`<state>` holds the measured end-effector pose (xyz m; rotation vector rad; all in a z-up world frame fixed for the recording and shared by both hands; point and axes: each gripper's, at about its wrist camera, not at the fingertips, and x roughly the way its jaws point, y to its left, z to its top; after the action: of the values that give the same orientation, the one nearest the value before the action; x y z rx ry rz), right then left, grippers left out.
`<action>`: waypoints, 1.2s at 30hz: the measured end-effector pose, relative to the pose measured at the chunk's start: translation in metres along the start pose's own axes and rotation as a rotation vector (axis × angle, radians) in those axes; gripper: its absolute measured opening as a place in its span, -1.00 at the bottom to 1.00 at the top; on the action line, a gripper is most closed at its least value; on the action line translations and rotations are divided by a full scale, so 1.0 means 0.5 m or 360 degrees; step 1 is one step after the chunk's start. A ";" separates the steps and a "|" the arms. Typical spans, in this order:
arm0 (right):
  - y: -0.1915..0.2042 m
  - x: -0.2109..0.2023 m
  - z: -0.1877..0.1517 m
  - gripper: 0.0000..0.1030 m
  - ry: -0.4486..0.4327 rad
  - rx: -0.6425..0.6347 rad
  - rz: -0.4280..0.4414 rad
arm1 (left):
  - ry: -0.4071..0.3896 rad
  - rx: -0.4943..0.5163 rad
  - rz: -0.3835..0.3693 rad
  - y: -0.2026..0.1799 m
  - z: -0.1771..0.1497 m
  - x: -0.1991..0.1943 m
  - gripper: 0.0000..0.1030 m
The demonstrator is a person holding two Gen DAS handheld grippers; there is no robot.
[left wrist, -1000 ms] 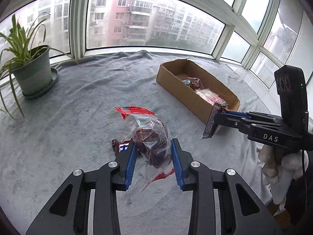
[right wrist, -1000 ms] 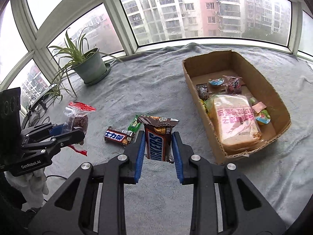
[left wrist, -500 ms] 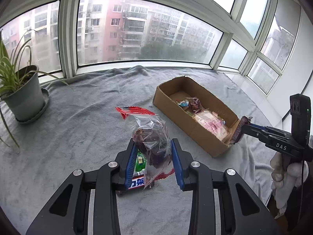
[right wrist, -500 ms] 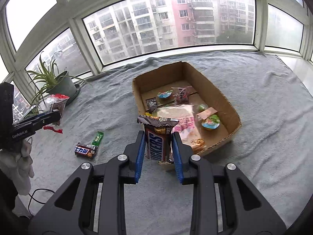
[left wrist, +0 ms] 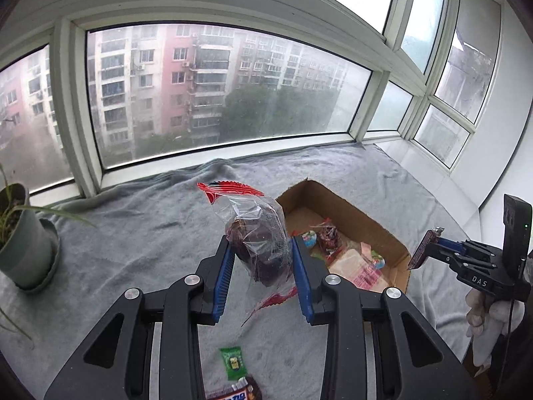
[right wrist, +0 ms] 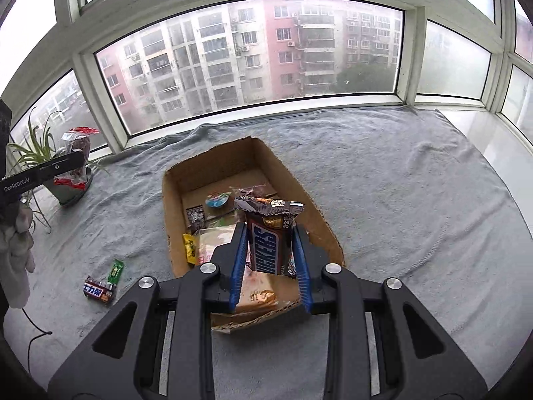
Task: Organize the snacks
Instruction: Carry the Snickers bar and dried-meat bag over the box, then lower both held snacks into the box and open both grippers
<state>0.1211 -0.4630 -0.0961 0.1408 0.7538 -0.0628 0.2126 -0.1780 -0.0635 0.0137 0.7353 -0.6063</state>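
My left gripper (left wrist: 263, 263) is shut on a clear bag of dark snacks with a red top (left wrist: 258, 236), held above the grey blanket just left of the cardboard box (left wrist: 376, 226). My right gripper (right wrist: 269, 253) is shut on a brown Snickers bar (right wrist: 269, 233), upright over the near end of the cardboard box (right wrist: 293, 180). Inside the box lie several wrapped snacks and a large flat packet (right wrist: 256, 293). On the blanket left of the box rest a green candy (right wrist: 116, 270) and a dark bar with white letters (right wrist: 97, 290).
A potted plant (left wrist: 20, 250) stands at the left by the windows. The grey blanket (right wrist: 399, 200) covers the whole sill, with window frames behind. A white-gloved hand (left wrist: 483, 320) holds the right gripper (left wrist: 424, 250) at the right edge. A thin cable (right wrist: 33, 330) lies at the lower left.
Both grippers carried their snacks toward the box and rose a little. The Snickers bar went from over the blanket to above the box's near end; the bag now hangs closer to the box.
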 end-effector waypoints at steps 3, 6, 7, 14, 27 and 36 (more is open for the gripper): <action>-0.013 0.025 0.010 -0.45 0.0010 0.0030 -0.0016 | 0.0004 0.0010 -0.0013 -0.013 0.017 0.039 -0.37; -0.018 0.054 0.013 -0.45 0.0041 0.0025 -0.0039 | 0.0048 0.0038 -0.0023 -0.027 0.026 0.086 -0.37; -0.019 0.064 0.014 -0.45 0.0054 0.0020 -0.0046 | 0.0063 0.0045 -0.0022 -0.032 0.029 0.102 -0.37; -0.028 0.117 0.011 -0.45 0.0111 0.0020 -0.0084 | 0.0121 0.0064 -0.0051 -0.058 0.044 0.180 -0.37; -0.015 0.199 0.026 -0.45 0.0173 0.0039 -0.0035 | 0.0215 0.0151 -0.0076 -0.102 0.034 0.277 -0.37; -0.009 0.224 0.042 -0.43 0.0192 0.0016 -0.0028 | 0.0222 0.0144 -0.0072 -0.104 0.042 0.292 -0.34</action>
<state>0.2164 -0.4712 -0.1585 0.1487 0.8754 -0.0753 0.2833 -0.3009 -0.1300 0.1243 0.8441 -0.6862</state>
